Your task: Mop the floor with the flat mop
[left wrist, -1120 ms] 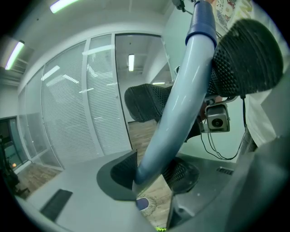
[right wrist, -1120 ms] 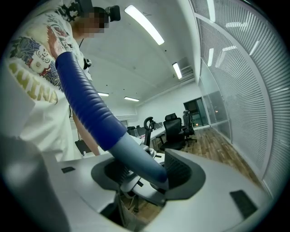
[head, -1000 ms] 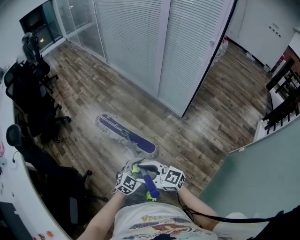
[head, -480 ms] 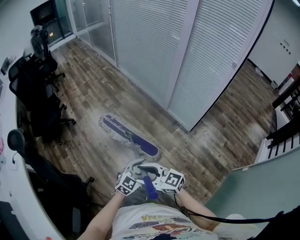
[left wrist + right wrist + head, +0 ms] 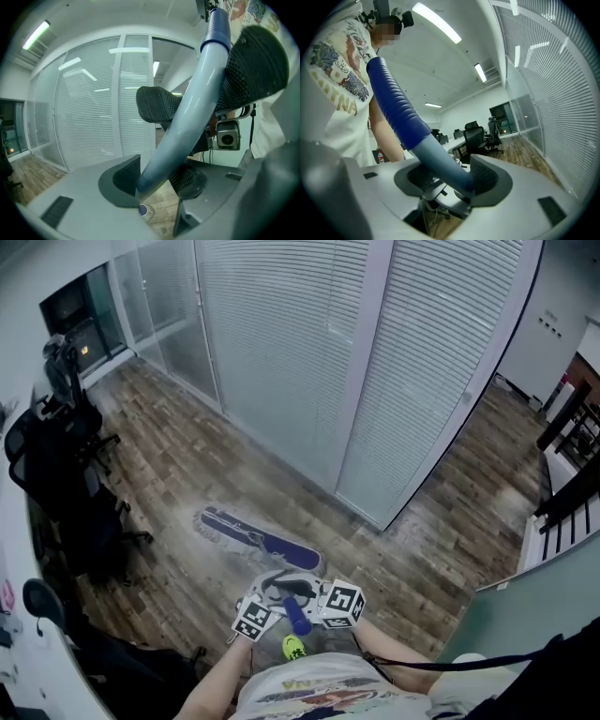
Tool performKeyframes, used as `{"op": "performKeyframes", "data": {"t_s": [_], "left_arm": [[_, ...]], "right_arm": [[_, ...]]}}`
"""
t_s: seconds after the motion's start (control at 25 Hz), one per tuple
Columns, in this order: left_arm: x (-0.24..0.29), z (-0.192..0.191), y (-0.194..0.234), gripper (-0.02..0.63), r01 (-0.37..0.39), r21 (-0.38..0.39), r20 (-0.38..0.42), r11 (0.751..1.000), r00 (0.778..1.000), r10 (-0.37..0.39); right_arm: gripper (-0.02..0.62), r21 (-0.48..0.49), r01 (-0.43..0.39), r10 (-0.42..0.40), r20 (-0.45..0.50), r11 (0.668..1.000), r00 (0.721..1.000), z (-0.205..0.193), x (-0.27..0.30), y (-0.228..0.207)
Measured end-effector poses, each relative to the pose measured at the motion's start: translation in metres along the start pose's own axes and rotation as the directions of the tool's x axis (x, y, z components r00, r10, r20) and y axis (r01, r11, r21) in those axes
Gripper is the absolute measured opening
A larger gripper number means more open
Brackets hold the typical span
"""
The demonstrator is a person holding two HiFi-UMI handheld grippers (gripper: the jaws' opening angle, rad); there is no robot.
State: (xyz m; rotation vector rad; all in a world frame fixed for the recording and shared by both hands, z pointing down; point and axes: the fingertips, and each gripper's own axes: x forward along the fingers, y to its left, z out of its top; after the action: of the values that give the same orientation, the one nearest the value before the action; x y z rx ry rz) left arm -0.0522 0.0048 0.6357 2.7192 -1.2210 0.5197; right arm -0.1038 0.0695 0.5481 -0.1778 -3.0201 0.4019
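**Flat mop, position.** The mop head (image 5: 258, 540) lies flat on the wood-plank floor (image 5: 187, 446). It sits near the foot of the blind-covered partition (image 5: 281, 352), on the person's side of it, with its long axis running roughly along that partition. The black office chairs (image 5: 56, 465) stand farther out from the partition than the mop head.

**Flat mop, appearance.** The head is a long, narrow pad with a dark blue-violet top plate and a pale grey fringe around its edge. The handle (image 5: 281, 589) is a pale blue-grey tube rising from the head, away from the partition, towards the person. Its upper end carries a ribbed dark blue grip sleeve (image 5: 298, 617) and ends in a yellow-green cap (image 5: 293, 647).

**Left gripper (image 5: 157, 180).** The handle (image 5: 187, 122) stands between the jaws and touches both ribbed pads. The jaws have just been opening slightly, with the tube clamped.

**Right gripper (image 5: 447, 180).** The jaws are clamped on the handle (image 5: 436, 154) just below the blue sleeve. The two grippers sit side by side on the tube.
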Motion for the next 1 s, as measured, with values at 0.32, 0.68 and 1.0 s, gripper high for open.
{"op": "performKeyframes", "data": {"t_s": [0.32, 0.68, 1.0], "left_arm": [[0.033, 0.023, 0.065, 0.15, 0.023, -0.003, -0.005, 1.0, 1.0, -0.023], [0.076, 0.028, 0.155, 0.161, 0.044, -0.002, -0.042, 0.999, 0.998, -0.044], [0.129, 0.053, 0.239, 0.166, 0.047, -0.026, -0.046, 0.999, 0.998, -0.048]], "right_arm": [[0.218, 0.009, 0.011, -0.011, 0.014, 1.0, 1.0, 0.029, 0.013, -0.07], [0.219, 0.016, -0.007, 0.006, 0.031, 1.0, 1.0, 0.056, 0.036, -0.163], [0.219, 0.032, -0.042, 0.041, 0.028, 0.999, 0.999, 0.091, 0.046, -0.259]]}}
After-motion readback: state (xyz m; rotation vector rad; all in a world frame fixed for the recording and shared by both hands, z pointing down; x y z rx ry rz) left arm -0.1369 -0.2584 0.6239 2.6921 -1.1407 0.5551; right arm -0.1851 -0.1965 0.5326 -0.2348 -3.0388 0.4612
